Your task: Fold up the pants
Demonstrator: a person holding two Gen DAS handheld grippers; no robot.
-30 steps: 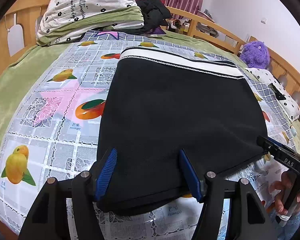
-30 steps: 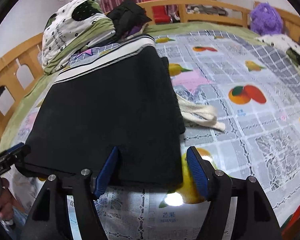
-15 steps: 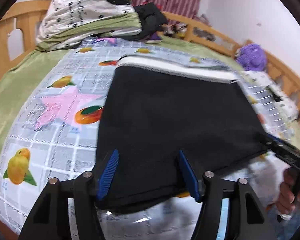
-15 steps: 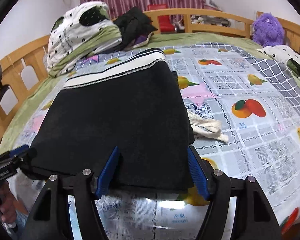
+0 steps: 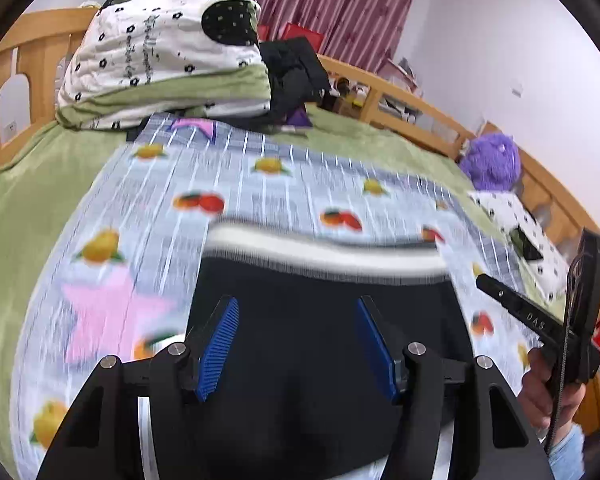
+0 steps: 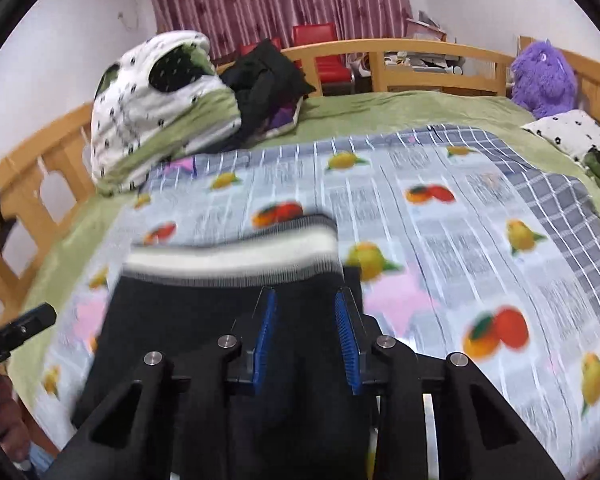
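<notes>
The black pants (image 5: 324,344) with a white waistband (image 5: 324,250) lie folded on the fruit-print sheet (image 5: 148,208), blurred by motion. My left gripper (image 5: 296,344) is open, its blue pads spread wide over the near part of the pants. In the right wrist view the pants (image 6: 188,320) fill the lower middle, waistband (image 6: 236,254) at the far end. My right gripper (image 6: 306,334) hangs over their right side with its pads partly closed and a gap between them; whether they pinch cloth I cannot tell. The right gripper also shows at the right edge of the left wrist view (image 5: 512,304).
A folded white and green quilt (image 5: 168,64) and a dark clothes heap (image 5: 296,72) sit at the head of the bed. A purple plush toy (image 6: 544,76) and a spotted pillow (image 6: 576,136) lie at the far right. Wooden rails (image 6: 420,56) ring the bed.
Both grippers have moved forward over the pants toward the waistband, which now looks much nearer. The right gripper's pads have narrowed. The white drawstring beside the pants is no longer in view.
</notes>
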